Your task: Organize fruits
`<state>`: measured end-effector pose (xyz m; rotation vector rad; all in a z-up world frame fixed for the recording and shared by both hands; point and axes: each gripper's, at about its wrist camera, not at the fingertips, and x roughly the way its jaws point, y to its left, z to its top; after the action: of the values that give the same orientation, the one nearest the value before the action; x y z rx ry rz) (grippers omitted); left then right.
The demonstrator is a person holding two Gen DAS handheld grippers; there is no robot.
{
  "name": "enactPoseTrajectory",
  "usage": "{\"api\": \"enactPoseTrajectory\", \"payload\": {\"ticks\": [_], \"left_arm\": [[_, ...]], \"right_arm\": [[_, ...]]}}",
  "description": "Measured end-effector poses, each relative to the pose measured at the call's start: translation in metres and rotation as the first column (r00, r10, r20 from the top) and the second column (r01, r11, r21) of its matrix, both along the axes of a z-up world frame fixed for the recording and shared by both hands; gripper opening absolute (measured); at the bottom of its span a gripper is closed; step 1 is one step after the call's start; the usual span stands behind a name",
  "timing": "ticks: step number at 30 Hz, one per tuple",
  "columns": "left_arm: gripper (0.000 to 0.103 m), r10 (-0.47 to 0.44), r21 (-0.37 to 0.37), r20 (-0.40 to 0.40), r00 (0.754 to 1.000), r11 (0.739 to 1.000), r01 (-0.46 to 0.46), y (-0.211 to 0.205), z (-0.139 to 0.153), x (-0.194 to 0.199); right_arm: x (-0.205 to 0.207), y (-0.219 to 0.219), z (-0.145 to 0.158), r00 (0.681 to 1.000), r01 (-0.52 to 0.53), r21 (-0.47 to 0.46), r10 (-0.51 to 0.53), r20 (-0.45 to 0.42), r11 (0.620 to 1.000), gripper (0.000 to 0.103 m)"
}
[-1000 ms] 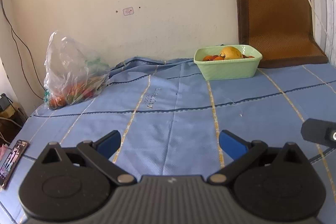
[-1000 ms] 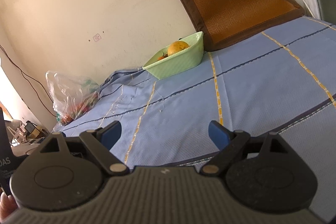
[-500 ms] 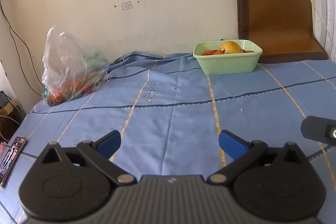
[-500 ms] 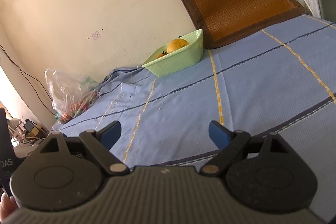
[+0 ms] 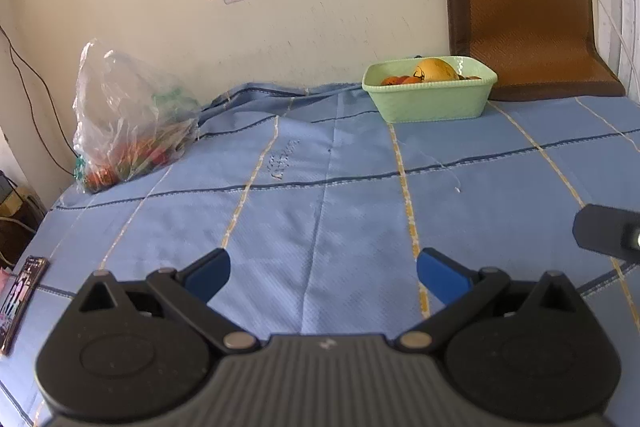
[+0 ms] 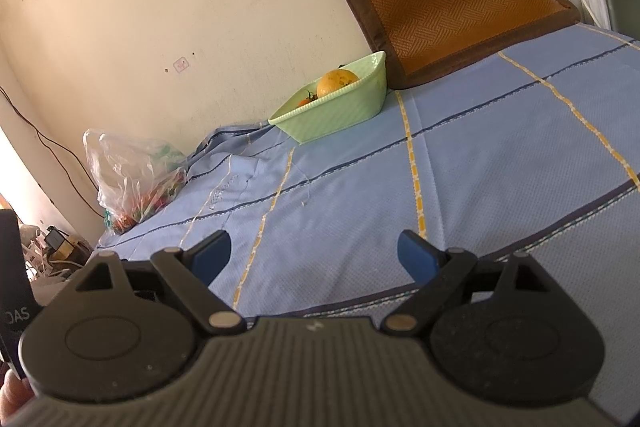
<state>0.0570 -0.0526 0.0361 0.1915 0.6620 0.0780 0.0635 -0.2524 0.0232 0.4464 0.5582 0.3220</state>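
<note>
Both tools hover spread apart and empty, the left tool [image 5: 323, 273] and right tool [image 6: 314, 253] low over the blue cloth [image 5: 360, 211]. The fruit likely to be moved sits in the plastic bag [image 5: 128, 123] far left by the wall; the green basket [image 5: 430, 95], already holding an orange, stands well apart right. Best approach the bag's mouth slowly; open cloth between allows free travel, but the left edge drops off near the phone [image 5: 20, 297].

One basket [image 5: 430, 103], one bag [image 5: 128, 119], one phone [image 5: 20, 297].

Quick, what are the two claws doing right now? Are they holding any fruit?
Left claw: open, holding nothing, above the blue cloth.
Right claw: open, holding nothing.
</note>
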Motion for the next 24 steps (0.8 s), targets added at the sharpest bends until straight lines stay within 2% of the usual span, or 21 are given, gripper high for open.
{"api": "enactPoseTrajectory", "payload": {"ticks": [24], "left_arm": [[0.103,-0.01,-0.042,-0.036,0.999,0.999,0.009,0.0024,-0.0015,0.002]], "right_arm": [[0.001,0.0002,-0.0026,1.0,-0.003,0.001,0.003,-0.012,1.0,0.092]]}}
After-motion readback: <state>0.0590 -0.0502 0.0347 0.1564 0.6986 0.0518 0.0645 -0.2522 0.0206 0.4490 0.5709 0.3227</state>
